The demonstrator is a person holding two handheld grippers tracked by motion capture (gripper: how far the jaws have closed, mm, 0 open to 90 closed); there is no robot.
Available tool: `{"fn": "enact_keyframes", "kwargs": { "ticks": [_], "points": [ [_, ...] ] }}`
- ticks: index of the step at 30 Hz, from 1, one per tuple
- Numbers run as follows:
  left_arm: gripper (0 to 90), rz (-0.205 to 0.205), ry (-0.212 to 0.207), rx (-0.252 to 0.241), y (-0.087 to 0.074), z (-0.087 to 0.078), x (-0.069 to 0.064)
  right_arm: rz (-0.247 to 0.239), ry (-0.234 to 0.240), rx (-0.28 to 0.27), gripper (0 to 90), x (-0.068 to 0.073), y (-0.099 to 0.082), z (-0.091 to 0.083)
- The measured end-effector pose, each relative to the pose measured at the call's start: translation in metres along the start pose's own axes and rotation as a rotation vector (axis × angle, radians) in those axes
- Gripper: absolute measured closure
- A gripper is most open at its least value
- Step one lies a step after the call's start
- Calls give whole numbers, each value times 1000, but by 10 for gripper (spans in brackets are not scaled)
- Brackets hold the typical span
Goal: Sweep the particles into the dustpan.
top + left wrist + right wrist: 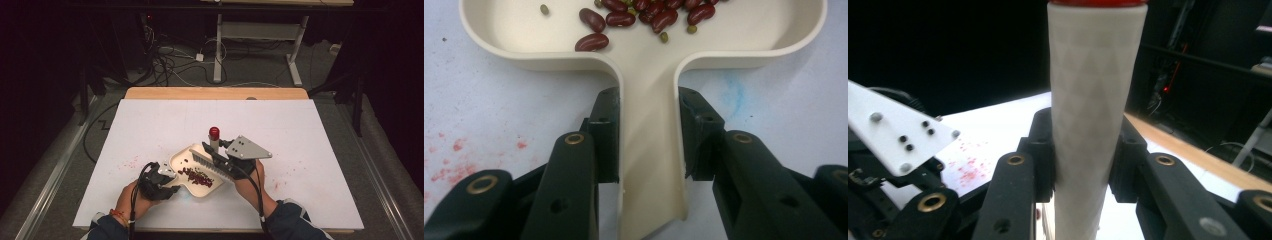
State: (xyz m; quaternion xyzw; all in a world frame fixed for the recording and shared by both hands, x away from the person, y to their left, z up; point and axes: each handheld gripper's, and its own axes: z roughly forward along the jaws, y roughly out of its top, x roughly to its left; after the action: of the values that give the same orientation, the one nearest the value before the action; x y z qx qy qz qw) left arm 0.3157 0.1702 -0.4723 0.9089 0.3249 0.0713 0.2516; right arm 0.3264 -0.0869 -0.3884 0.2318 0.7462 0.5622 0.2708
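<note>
High view: cream dustpan [196,172] sits near the middle of the white table sheet [150,130], toward the near edge, its stub handle pointing near-left. Dark red beans [196,176] lie heaped in the pan's near part; the far-left part of the pan is mostly bare. Left gripper view: left gripper [648,135] has its jaws closed on either side of the pan handle [650,150], pads touching both handle walls; kidney beans [644,12] plus a few small greenish beans [544,9] sit inside the pan wall. Right gripper [220,160] is over the pan's right rim, holding a brush [202,158] with bristles down at the pan's far-right edge. Right gripper view: jaws clamped on the pale brush handle [1093,110], which has a red cap [1097,2] at its end. Reddish smears [131,162] mark the sheet left of the pan. Far, left and right portions of the sheet are open; wooden table edge [215,93] shows at the far side.
</note>
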Motion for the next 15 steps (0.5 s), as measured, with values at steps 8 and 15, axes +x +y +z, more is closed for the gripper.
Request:
{"fn": "enact_keyframes", "kwargs": {
  "ticks": [8, 15],
  "points": [
    [630, -4, -7, 10, -3, -4, 5, -40, -87, -14, 700, -24, -2, 1],
    [628, -23, -25, 13, -5, -4, 13, -54, -155, 4, 700, -43, -10, 22]
  ]
}}
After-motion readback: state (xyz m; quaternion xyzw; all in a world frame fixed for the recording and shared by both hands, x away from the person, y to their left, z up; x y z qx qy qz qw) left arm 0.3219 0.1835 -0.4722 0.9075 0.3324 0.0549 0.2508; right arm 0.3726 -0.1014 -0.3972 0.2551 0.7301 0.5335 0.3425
